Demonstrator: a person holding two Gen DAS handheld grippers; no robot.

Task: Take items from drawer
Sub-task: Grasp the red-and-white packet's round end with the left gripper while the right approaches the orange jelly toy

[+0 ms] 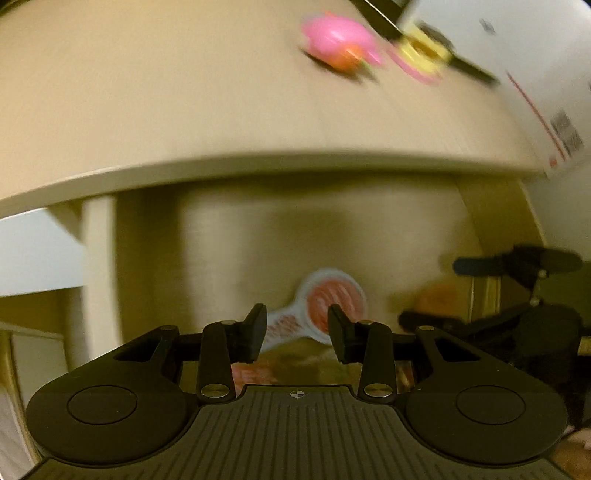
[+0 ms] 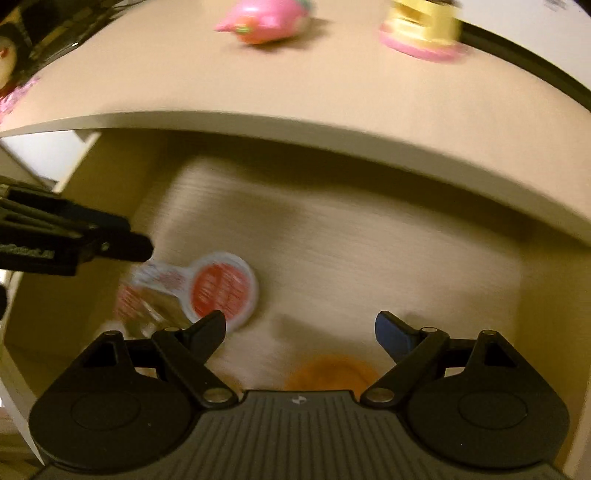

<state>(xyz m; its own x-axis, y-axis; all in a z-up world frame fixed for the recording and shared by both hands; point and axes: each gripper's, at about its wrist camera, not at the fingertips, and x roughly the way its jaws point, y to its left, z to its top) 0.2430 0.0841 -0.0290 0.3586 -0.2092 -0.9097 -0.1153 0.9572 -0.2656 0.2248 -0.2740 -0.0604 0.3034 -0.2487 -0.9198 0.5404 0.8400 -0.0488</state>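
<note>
While both frames blur, this much reads:
Drawer (image 2: 351, 251): pulled out beneath the surface (image 2: 295, 74).
Red-and-white packet (image 2: 221, 288): on the drawer floor, left.
Orange item (image 2: 328, 373): beside it, blurred.
Left gripper (image 1: 297, 325): released, over the packet.
Right gripper (image 2: 301, 332): released, over the orange item.
Pink toy (image 2: 266, 18): on the surface.

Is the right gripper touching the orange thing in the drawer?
Cannot tell. In the right wrist view the orange thing sits blurred between the right gripper's open jaws.
</note>
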